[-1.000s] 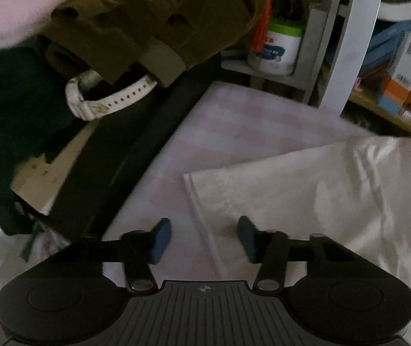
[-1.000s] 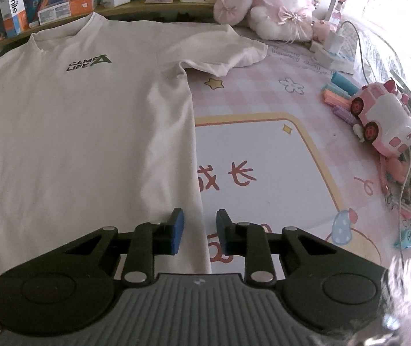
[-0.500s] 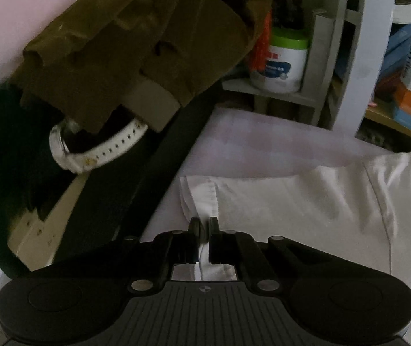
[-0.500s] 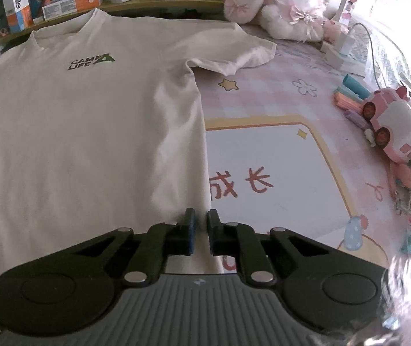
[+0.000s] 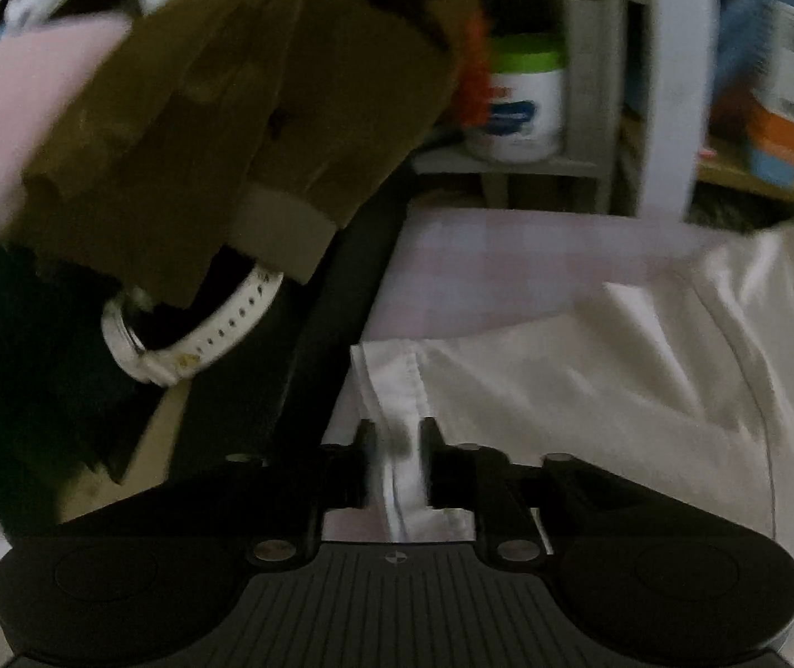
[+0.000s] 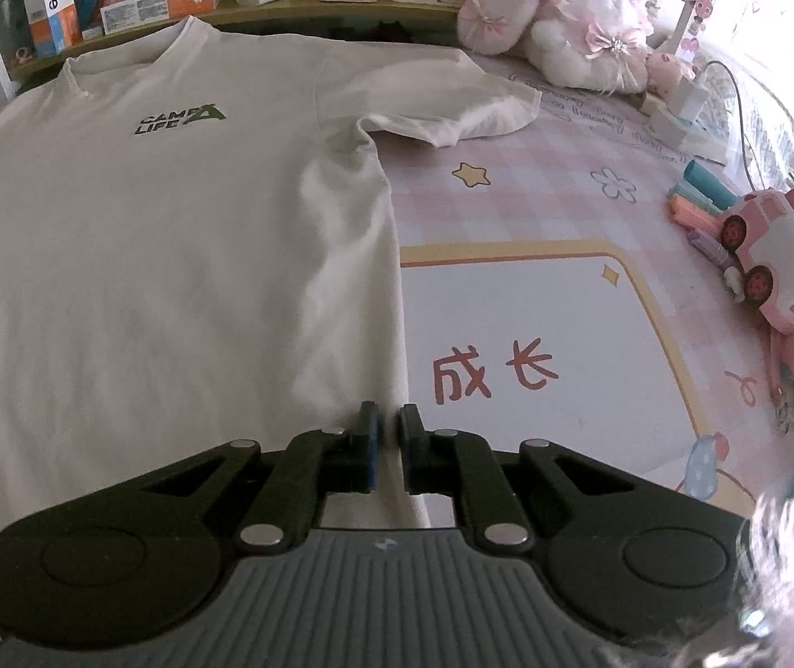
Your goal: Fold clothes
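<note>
On the pink mat [image 6: 536, 206], one white tee [image 6: 135, 256] lies flat, print up. My right gripper [image 6: 387, 423] is nearly closed, pinching the tee's side edge. My left gripper [image 5: 397, 445] is opening, jaws slightly apart, sleeve hem [image 5: 391, 384] between them; blurry, grip unclear. Also one plush [image 6: 575, 28], one toy car [image 6: 781, 261], one watch [image 5: 191, 334].

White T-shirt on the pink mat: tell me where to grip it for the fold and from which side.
Grip the white T-shirt at its bottom hem corners, coming from the hem side, angled down. The shirt lies flat, collar far away, and only its edges give the fingers cloth to pinch. The right gripper already pinches the side edge; the left gripper, opening, has the hem corner between its fingers.
</note>
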{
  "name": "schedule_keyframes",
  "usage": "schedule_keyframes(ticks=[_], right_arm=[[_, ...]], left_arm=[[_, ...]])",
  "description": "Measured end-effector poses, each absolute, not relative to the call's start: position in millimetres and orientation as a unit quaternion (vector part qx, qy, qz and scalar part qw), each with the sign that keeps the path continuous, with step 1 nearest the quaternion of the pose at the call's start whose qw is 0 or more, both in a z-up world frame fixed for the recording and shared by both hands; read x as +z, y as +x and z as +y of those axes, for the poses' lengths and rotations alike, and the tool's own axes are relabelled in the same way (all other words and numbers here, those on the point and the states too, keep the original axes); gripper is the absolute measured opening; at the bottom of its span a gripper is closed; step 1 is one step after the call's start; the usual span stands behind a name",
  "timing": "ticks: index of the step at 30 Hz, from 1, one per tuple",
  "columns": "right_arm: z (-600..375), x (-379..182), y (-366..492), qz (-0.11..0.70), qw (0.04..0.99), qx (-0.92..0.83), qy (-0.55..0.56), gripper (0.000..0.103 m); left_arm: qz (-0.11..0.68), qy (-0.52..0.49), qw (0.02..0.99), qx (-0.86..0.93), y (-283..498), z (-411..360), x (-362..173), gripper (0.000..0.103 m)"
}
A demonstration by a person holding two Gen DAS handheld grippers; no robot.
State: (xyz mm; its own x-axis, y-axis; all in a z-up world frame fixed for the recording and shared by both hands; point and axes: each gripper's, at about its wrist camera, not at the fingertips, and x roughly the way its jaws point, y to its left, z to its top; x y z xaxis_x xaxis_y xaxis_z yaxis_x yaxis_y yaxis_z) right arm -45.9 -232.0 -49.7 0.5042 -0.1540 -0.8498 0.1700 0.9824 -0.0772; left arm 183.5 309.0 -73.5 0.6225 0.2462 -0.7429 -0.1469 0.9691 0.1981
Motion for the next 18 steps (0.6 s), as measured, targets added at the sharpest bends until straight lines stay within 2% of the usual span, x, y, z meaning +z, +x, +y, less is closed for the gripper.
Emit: schedule_keyframes(ticks=[2,4,6,8,12,18], right_arm=[[-231,-50,-47,0.487,0.868,-0.093,0.007,0.009],[-231,-51,-49,0.485,0.87,-0.094,0.01,0.009],[-232,-51,-49,0.483,0.87,-0.092,0.012,0.009],[-233,-51,-50,0.483,0.871,-0.089,0.015,0.009],[-240,-50,-49,0.483,0.872,-0.078,0.027,0.01],[-263,-41,-50,0.471,0.878,-0.041,0.074,0.012]], left_arm=[[0.395,0.082,0.91,0.101,165,298,-60,0.027],[0.365,0.094,0.922,0.086,143,285,-44,0.039],[0.333,0.096,0.937,0.054,114,265,-29,0.064],[0.309,0.088,0.947,0.019,85,239,-18,0.073],[0.304,0.048,0.95,-0.056,31,181,-11,0.079],[0.334,-0.008,0.938,-0.094,-32,99,-35,0.087]])
